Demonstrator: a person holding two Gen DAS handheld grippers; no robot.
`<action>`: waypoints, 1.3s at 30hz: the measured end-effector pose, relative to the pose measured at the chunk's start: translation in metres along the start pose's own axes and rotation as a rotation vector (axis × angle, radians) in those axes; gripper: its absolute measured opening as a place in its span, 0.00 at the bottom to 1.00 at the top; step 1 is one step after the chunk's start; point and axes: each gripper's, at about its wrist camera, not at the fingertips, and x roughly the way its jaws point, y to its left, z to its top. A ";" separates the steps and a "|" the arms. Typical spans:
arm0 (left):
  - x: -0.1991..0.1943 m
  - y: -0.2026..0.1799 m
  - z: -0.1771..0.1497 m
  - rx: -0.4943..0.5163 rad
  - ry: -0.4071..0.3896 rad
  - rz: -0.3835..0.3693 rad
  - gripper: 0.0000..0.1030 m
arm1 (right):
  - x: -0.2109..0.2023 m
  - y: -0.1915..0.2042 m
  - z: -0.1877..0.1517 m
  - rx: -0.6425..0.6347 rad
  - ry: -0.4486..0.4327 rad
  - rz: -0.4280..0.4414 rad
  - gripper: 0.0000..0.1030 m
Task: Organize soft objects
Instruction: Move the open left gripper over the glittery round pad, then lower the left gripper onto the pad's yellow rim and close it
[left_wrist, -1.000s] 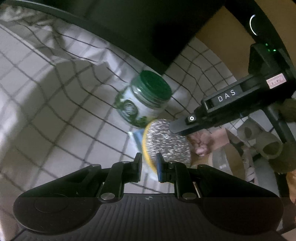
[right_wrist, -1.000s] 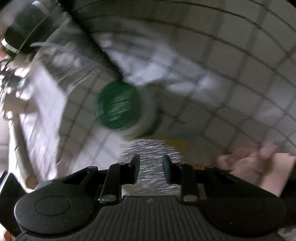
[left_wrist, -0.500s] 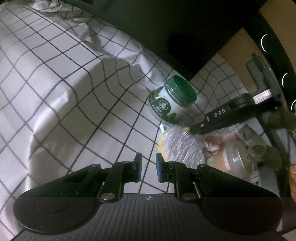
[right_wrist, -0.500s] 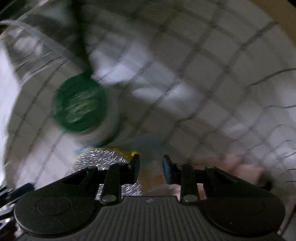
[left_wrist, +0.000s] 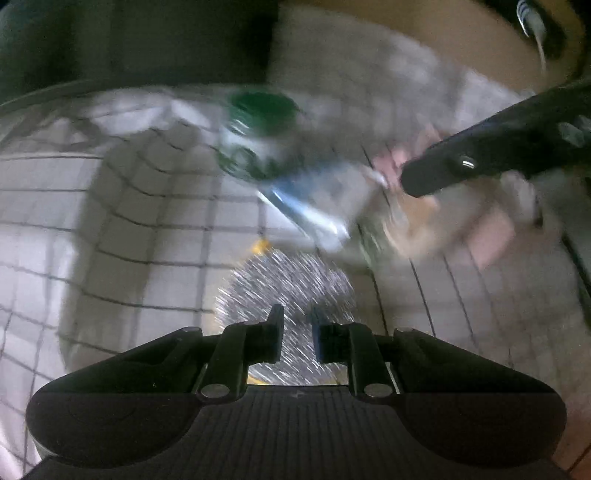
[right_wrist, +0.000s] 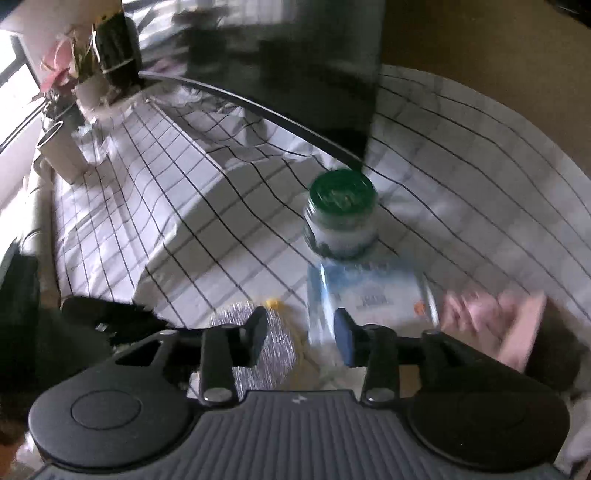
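Observation:
A silver scouring pad with a yellow edge (left_wrist: 288, 291) lies on the checked cloth just beyond my left gripper (left_wrist: 297, 332), whose jaws stand nearly together with nothing between them. In the right wrist view the same pad (right_wrist: 258, 339) shows behind the left finger of my right gripper (right_wrist: 301, 332). Its jaws are opening and hold nothing. A blue-and-white soft packet (right_wrist: 369, 291) lies just beyond them, with a pink soft item (right_wrist: 509, 325) to its right. The left wrist view is blurred; it shows the packet (left_wrist: 317, 199) and a right gripper finger (left_wrist: 480, 162).
A green-lidded jar (right_wrist: 341, 214) stands upright behind the packet, blurred in the left view (left_wrist: 258, 136). A dark screen (right_wrist: 288, 74) on a curved black base rises at the back. A flower vase (right_wrist: 92, 74) and a white cup (right_wrist: 61, 155) stand far left on the checked cloth (right_wrist: 147, 206).
The right gripper has lifted and drawn back, and its jaws have widened. The left gripper has swung over toward the silver pad, which now sits right before its fingers.

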 end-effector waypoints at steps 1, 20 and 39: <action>0.004 -0.002 -0.001 0.011 0.028 -0.023 0.18 | -0.006 -0.003 -0.015 0.016 -0.014 -0.012 0.44; 0.028 -0.040 0.015 0.169 0.026 0.059 0.69 | 0.038 -0.027 -0.139 0.145 -0.010 -0.221 0.54; 0.010 -0.004 0.010 -0.007 -0.046 0.148 0.78 | 0.045 -0.020 -0.147 0.160 -0.059 -0.214 0.83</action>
